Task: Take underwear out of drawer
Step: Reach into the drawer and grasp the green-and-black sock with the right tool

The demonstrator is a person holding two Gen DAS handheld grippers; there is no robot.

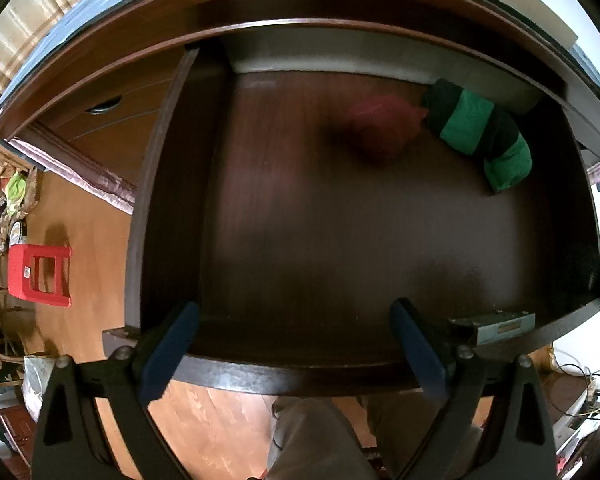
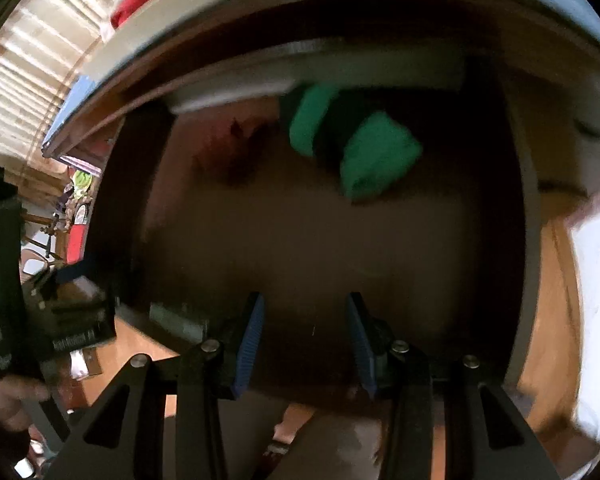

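Drawer [image 1: 172,184]: pulled out, mostly bare inside.
Green roll [image 1: 480,136]: far corner at 1 o'clock, partly tucked under the desk edge; likely the underwear.
Red bundle [image 1: 384,128]: just beside the roll at 12 o'clock, blurred.
Left gripper [image 1: 296,344]: jaws wide apart, empty, above the front rim.
Right gripper [image 2: 306,340]: jaws partly apart, nothing between.
Risk: knocking the desk edge on the reach; pinching only a loose fold, so unrolling; snagging the red bundle.

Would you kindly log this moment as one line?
drawer: open | green bundle: back right corner | left tool: open, empty | right tool: open, empty
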